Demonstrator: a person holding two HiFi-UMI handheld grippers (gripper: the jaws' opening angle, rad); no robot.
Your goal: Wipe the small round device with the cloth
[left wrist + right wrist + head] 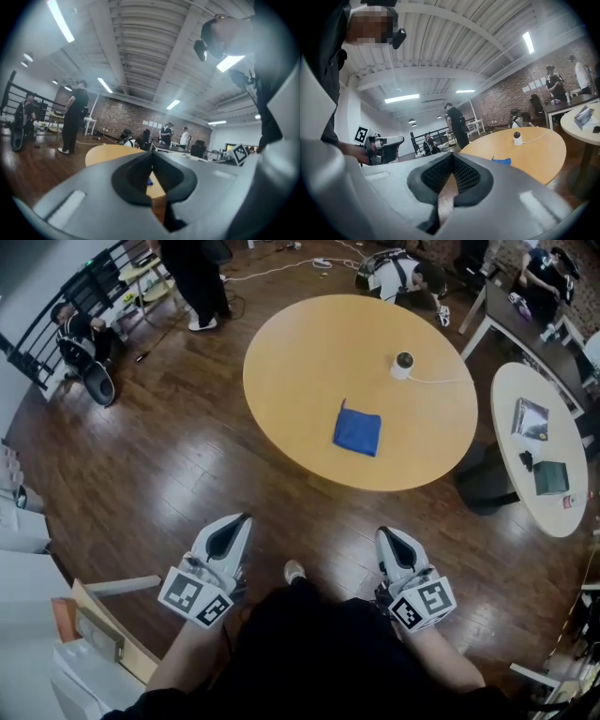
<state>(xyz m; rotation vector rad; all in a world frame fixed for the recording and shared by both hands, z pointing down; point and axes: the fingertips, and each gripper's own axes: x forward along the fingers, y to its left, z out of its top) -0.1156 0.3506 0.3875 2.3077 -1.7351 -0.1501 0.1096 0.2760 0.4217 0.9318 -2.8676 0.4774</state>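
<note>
The small round device [403, 364], white with a dark top, stands toward the far right of the round wooden table [300, 362], and its white cable trails off to the right. A folded blue cloth [357, 430] lies nearer the table's front edge. Both grippers are held low in front of the person's body, well short of the table. My left gripper [237, 523] is shut and empty, and so is my right gripper [385, 536]. In the right gripper view the shut jaws meet, with the device [516, 136] and cloth [502, 161] beyond them on the table. In the left gripper view the shut jaws hide most of the table [105, 152].
A smaller white round table [525, 460] with a book and small items stands at the right, and a dark chair base sits between the two tables. People stand or sit at the far side and far left. Cables lie on the wooden floor. A cardboard box [94, 629] is at the lower left.
</note>
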